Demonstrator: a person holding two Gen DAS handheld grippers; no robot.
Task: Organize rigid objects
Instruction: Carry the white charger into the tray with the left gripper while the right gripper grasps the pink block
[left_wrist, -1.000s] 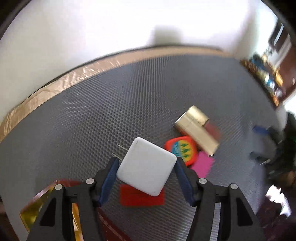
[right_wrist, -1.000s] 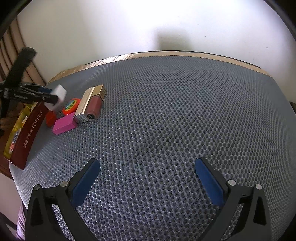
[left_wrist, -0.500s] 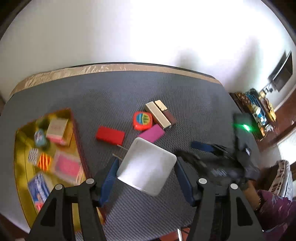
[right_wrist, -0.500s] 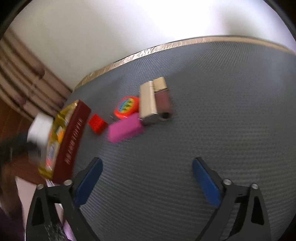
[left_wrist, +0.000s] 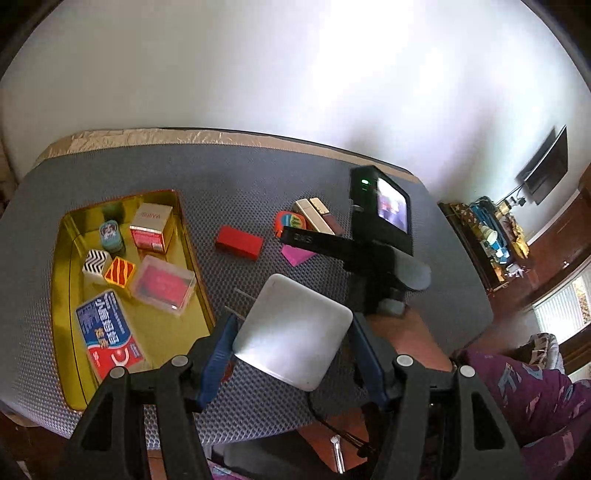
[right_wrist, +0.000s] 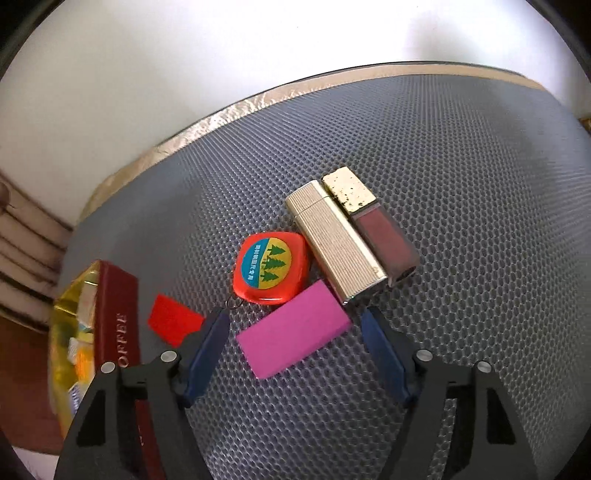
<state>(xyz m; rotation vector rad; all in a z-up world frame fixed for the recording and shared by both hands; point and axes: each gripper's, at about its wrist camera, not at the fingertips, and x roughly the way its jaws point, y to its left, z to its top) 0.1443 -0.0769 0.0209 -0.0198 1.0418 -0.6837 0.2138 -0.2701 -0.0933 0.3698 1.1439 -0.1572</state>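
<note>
Left gripper (left_wrist: 291, 345) is pinching the white charger (left_wrist: 291, 332), right gripper (right_wrist: 295, 339) is lining up on the pink block (right_wrist: 293, 338)

I'd be lowering the charger flat into a free corner of the gold tray (left_wrist: 66, 295), while the right fingers (right_wrist: 208, 349), spread wide, are straddling the block. The grey mesh surface (right_wrist: 461, 184) is sitting by a white wall; cluttered shelf at right.

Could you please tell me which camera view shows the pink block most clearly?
The right wrist view: the pink block lies whole on the mesh mat, framed by the open right tongs. In the left wrist view only a pink corner shows, behind the right tongs' body.
</note>
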